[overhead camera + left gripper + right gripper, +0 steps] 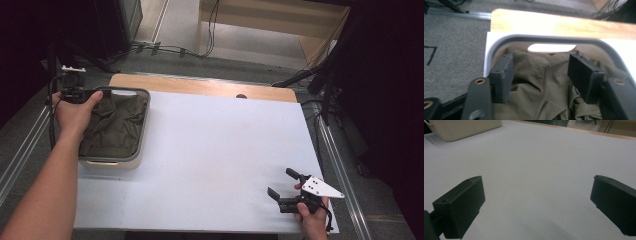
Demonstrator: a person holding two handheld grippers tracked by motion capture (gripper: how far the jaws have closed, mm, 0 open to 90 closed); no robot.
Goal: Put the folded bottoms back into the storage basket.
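Note:
A cream basin with a grey rim (145,125) stands at the left of the white table cover (215,145). Crumpled olive-green cloth (112,127) lies inside it. A hand holds my left gripper (80,94) over the basin's far left corner. In the left gripper view its jaws (541,62) stand open just above the cloth (534,82), with nothing pinched, facing the basin's handle slot and rim (549,38). My right gripper (281,182) rests in a hand near the table's front right corner. It is open (537,185) over bare white surface, and the basin (461,128) shows far off.
A strip of bare wood (200,85) runs along the table's far edge. Metal rails (340,170) flank both sides of the table. Cables (165,49) lie on the floor behind, and dark stands rise at the far left and right.

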